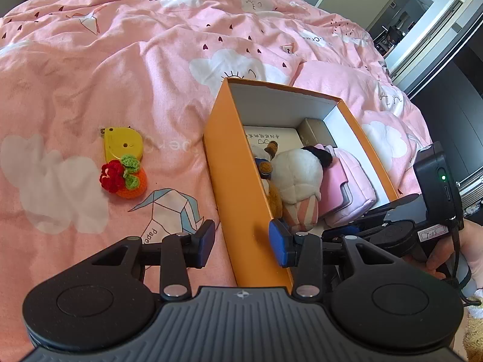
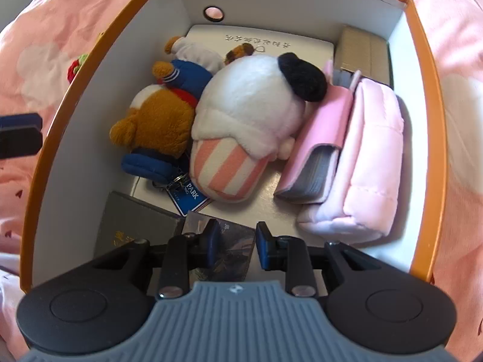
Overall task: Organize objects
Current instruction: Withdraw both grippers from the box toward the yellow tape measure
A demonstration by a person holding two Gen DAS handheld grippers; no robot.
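Note:
An orange box (image 1: 238,187) stands open on the pink bedding. It holds a brown bear plush (image 2: 157,120), a white plush with a pink-striped base (image 2: 241,114), a pink pouch (image 2: 371,157), a pink case (image 2: 320,138) and a grey book (image 2: 135,226). My right gripper (image 2: 235,246) points down into the box near its front wall, jaws apart over a shiny dark card (image 2: 232,256) that lies below them. My left gripper (image 1: 244,241) straddles the box's left wall, open: one pad is outside, the other at the rim. A yellow tape measure (image 1: 123,144) and a crochet flower-and-orange (image 1: 123,179) lie on the bedding to the left.
A white booklet (image 2: 256,39) and a beige carton (image 2: 362,51) lie at the box's far end. A blue PARK tag (image 2: 190,196) hangs off the bear. A hand (image 1: 471,256) holds the right gripper. The bed edge, dark floor and a doorway are at the right.

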